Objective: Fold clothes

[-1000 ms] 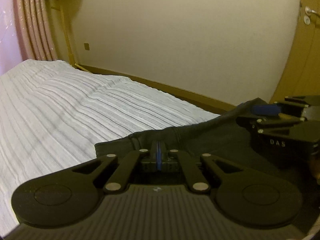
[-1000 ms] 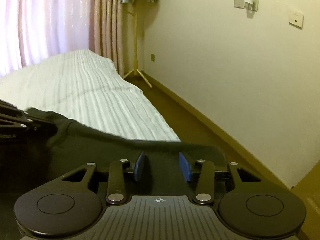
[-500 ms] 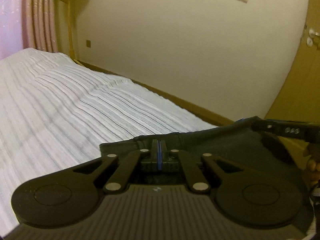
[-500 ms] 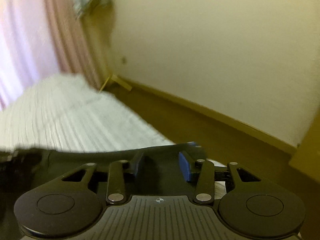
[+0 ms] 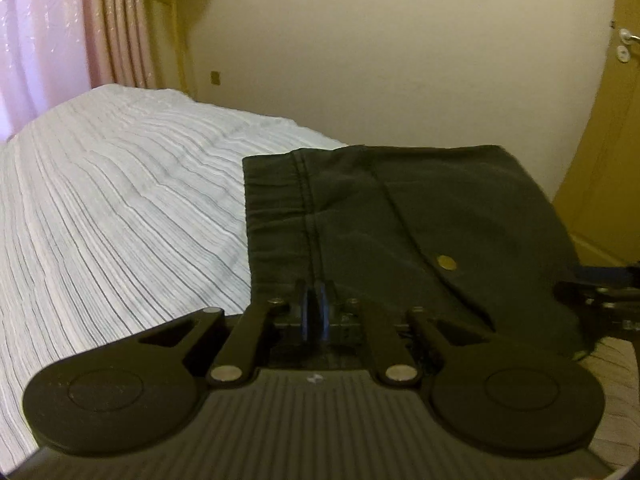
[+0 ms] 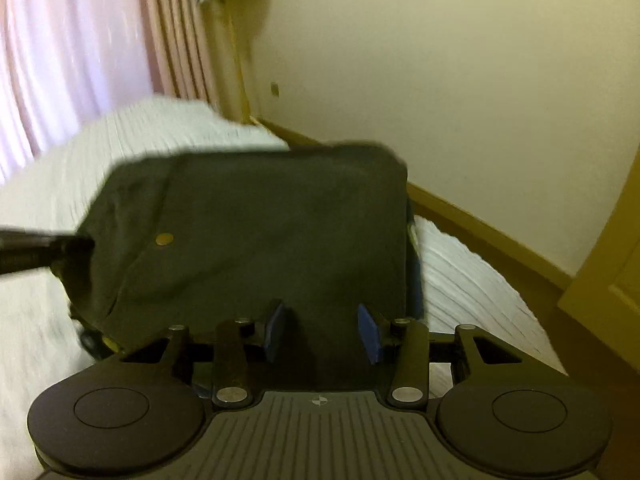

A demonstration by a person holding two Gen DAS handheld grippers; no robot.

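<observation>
A dark garment (image 5: 400, 216) with a brass snap (image 5: 446, 262) lies flat and folded on the striped white bedspread (image 5: 120, 208). My left gripper (image 5: 316, 312) sits at its near edge. Its blue pads stand almost together, the jaws just opening, with a thin edge of cloth still between them. In the right wrist view the same garment (image 6: 260, 232) fills the middle, blurred. My right gripper (image 6: 322, 330) is open over the near edge, its pads wide apart and the cloth lying flat between them. Each gripper shows in the other view: the right gripper (image 5: 600, 292) and the left gripper (image 6: 40, 252).
The bed's edge (image 6: 480, 272) runs along a strip of brown floor (image 6: 500, 240) below a cream wall. Pink curtains (image 5: 60, 40) hang behind the bed on the left. A wooden door (image 5: 616, 120) stands at the right.
Both grippers have swept sideways across the bed. The garment, bunched and hanging between them before, now lies spread flat with its snap showing. The left pads have parted slightly.
</observation>
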